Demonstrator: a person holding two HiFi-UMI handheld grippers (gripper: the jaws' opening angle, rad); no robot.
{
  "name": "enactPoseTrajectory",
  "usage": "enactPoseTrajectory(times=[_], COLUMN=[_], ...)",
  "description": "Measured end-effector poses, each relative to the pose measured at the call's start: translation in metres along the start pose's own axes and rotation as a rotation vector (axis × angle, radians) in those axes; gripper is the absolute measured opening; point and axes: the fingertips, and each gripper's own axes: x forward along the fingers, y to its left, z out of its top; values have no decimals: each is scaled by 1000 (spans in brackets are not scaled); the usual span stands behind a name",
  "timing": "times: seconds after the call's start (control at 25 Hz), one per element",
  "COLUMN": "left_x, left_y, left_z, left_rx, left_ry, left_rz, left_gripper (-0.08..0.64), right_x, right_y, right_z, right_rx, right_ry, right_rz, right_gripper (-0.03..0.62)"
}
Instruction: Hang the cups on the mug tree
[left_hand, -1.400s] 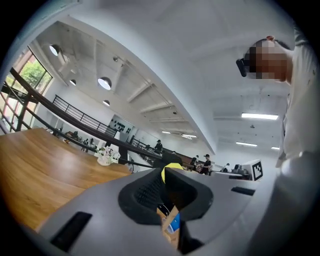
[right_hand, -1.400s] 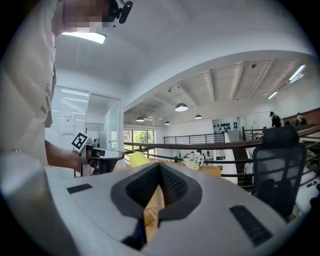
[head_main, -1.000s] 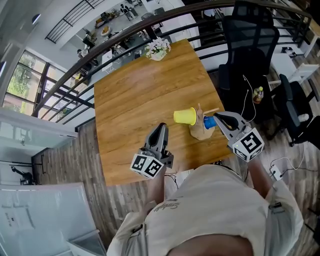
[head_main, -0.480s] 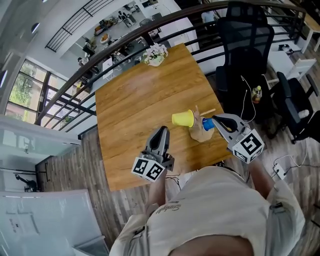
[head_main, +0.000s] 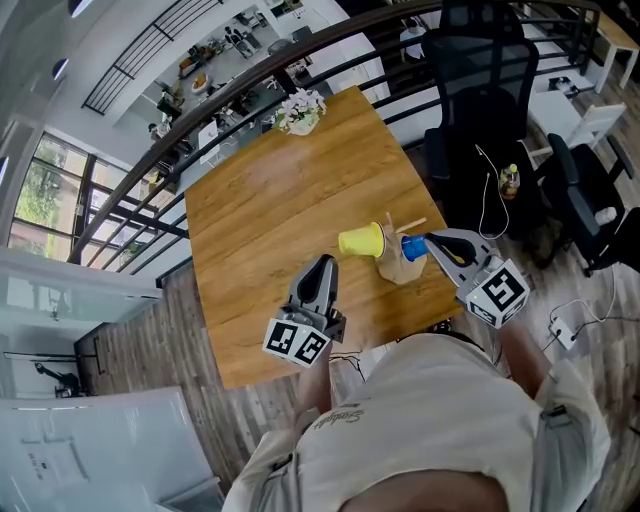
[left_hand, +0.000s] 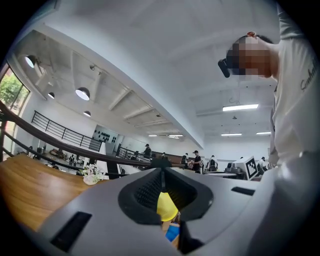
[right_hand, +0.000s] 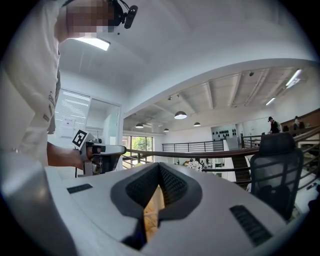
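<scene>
A wooden mug tree (head_main: 402, 262) stands near the table's front right corner. A yellow cup (head_main: 361, 240) hangs on its left peg and a blue cup (head_main: 414, 248) on its right side. My left gripper (head_main: 324, 266) is shut and empty, a little left of and nearer than the tree; the yellow cup (left_hand: 165, 206) and a bit of the blue cup (left_hand: 172, 233) show through the gap behind its jaws. My right gripper (head_main: 434, 241) is shut and empty, its tip just right of the blue cup. The tree's wood (right_hand: 152, 212) shows behind its jaws.
A wooden table (head_main: 270, 220) carries a small pot of white flowers (head_main: 299, 110) at its far edge. Black railings (head_main: 200, 110) run behind it. Black office chairs (head_main: 480, 90) stand to the right, with cables and a bottle (head_main: 509, 183) on the floor.
Both grippers stay shut and almost still. The head view has shifted slightly, so the table and tree sit a little further left in the frame.
</scene>
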Motion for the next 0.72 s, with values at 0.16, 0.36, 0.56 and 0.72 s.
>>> enactPoseTrajectory(times=[0.16, 0.36, 0.56, 0.72], left_x=[2, 0, -4, -8], left_y=[4, 14, 17, 19], left_z=[-1, 2, -6, -9], left_rx=[-65, -106, -102, -97], left_ry=[-17, -46, -31, -36], left_rz=[-15, -8, 7, 11], left_gripper=[31, 31, 31, 31], right_x=[4, 9, 11, 13], right_y=[-2, 3, 1, 1], right_z=[-6, -17, -20, -22], right_rx=[15, 26, 37, 32], right_ry=[6, 20, 29, 37], right_rz=[2, 15, 7, 5], right_gripper=[-6, -6, -6, -6])
